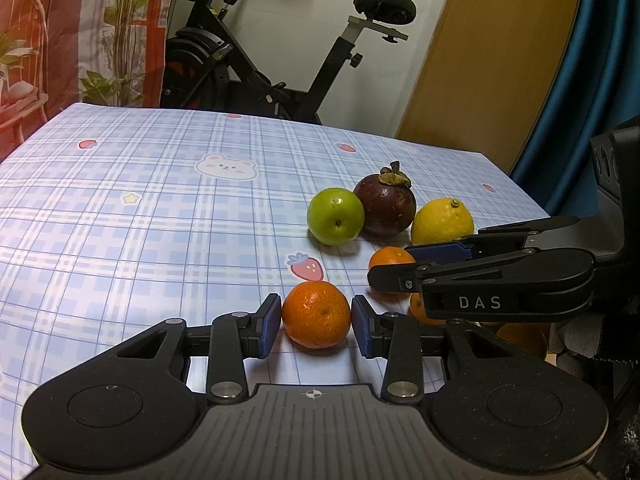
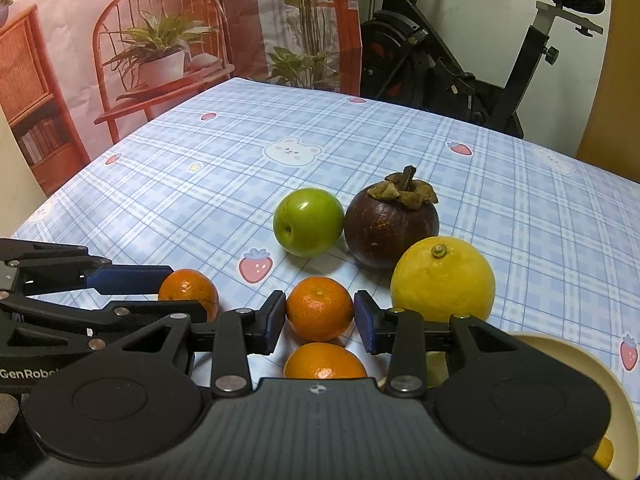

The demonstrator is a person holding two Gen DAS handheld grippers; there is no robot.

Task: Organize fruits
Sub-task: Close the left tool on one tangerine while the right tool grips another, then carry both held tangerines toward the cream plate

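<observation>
My left gripper [image 1: 316, 326] is shut on a small orange [image 1: 316, 314] low over the table; the blue pads touch both its sides. It also shows in the right wrist view [image 2: 190, 290]. My right gripper [image 2: 320, 322] is shut on a second orange [image 2: 320, 308], also seen from the left [image 1: 390, 258]. A third orange [image 2: 325, 362] lies just behind it, under the gripper. A green apple [image 2: 308, 222], a dark mangosteen [image 2: 390, 228] and a yellow lemon [image 2: 442, 278] sit in a row beyond.
A cream bowl [image 2: 600, 380] stands at the lower right with a yellow fruit [image 2: 604, 454] inside. The blue plaid tablecloth [image 1: 140, 220] stretches left and back. An exercise bike [image 1: 260, 48] and a printed backdrop [image 2: 160, 40] stand behind the table.
</observation>
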